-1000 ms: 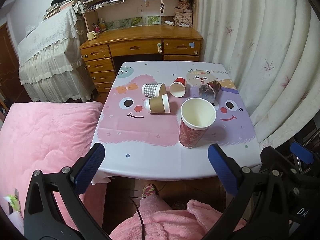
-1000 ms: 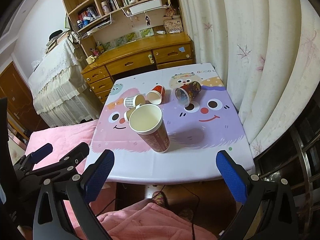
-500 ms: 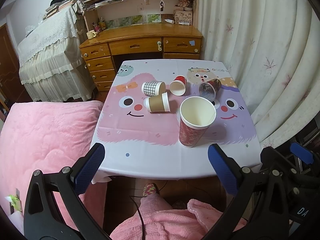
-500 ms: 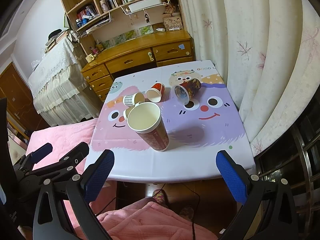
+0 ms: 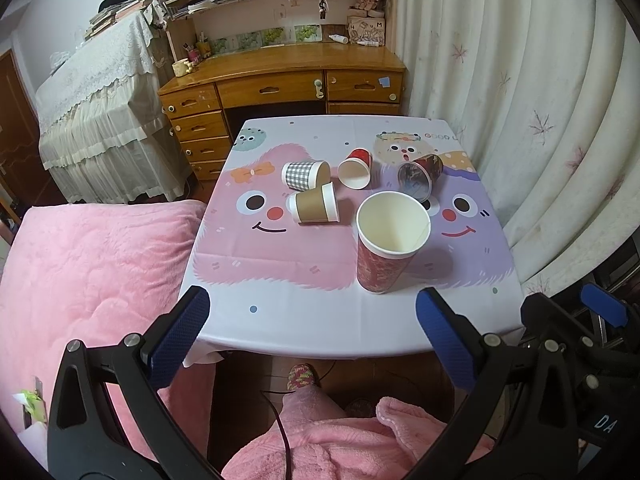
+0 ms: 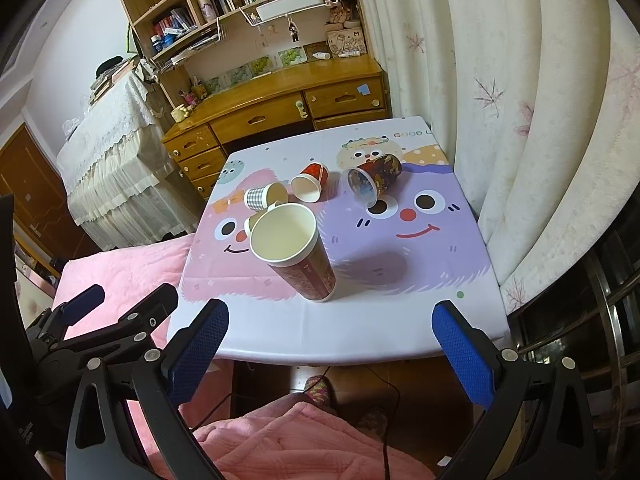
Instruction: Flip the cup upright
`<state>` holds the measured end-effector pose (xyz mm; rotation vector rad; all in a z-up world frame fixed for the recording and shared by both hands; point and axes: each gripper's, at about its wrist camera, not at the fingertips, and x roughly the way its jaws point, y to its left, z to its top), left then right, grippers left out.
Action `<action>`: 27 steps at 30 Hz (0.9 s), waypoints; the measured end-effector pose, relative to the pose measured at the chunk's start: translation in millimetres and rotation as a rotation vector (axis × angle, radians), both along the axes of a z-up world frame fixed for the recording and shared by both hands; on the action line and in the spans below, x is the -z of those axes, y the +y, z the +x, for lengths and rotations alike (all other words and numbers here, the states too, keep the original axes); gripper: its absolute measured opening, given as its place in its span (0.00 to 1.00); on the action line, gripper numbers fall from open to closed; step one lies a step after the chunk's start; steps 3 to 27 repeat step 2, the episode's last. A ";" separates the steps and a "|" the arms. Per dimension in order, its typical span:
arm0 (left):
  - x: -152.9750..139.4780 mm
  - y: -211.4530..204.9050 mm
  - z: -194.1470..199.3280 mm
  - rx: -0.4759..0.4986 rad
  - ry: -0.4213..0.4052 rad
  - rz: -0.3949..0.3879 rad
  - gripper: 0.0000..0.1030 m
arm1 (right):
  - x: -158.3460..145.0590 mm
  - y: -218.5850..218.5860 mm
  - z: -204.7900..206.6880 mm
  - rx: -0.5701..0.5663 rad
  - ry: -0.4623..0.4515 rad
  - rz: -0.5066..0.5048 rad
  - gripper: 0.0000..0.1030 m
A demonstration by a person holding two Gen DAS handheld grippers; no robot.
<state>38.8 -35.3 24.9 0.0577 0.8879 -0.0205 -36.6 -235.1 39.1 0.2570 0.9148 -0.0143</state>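
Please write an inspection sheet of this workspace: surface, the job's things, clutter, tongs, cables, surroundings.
Surface: table under a cartoon-face cloth.
Job's things: tall red cup stands upright, mouth up; checked cup, brown cup, small red cup and dark printed cup lie on their sides.
Clutter: nothing seen on the table besides cups.
Tongs: left tongs and right tongs open, empty, short of the table's near edge.
Cables: dark cable over the pink clothing below.
Surroundings: wooden desk behind, curtain on the right, pink bedding on the left.
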 end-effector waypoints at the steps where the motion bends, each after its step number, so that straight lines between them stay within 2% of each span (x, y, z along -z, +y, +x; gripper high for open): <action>1: -0.3 -0.4 0.2 0.000 0.000 0.000 0.99 | 0.2 0.5 -0.7 0.000 0.000 0.000 1.00; 27: -0.5 -0.5 0.3 0.000 -0.001 0.000 0.99 | -0.4 -0.2 0.2 0.000 -0.001 0.002 1.00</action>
